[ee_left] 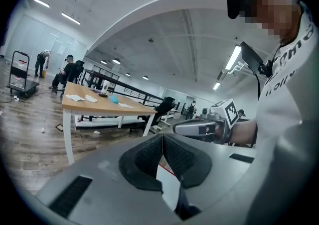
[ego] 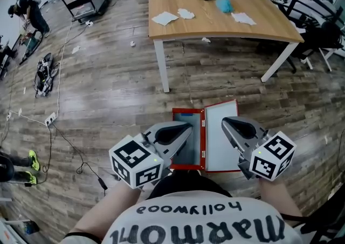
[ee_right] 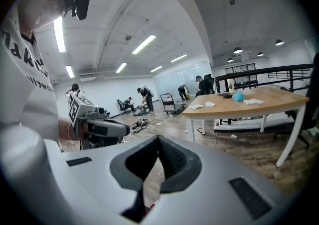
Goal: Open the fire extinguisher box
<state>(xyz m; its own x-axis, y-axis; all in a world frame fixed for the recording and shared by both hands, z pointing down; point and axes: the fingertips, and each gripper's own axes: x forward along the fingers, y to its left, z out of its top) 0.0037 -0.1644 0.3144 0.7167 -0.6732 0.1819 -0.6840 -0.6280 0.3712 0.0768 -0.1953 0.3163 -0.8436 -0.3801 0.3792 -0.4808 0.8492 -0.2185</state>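
Left hand-held gripper had its jaws pressed together with nothing between them. Below its tips, the red fire extinguisher box lay flat on the wooden floor, with its grey inside facing up. To that gripper's right, between the two sets of tips, ran the box's red middle bar. Past the bar, the pale door lay swung open, flat beside the box and under the right hand-held gripper. That gripper's jaws were likewise pressed together and empty. Whether either gripper touched the box could not be told. Well ahead of both grippers, and a little to the right, stood a wooden surface. It carried crumpled papers and a blue-green cloth.
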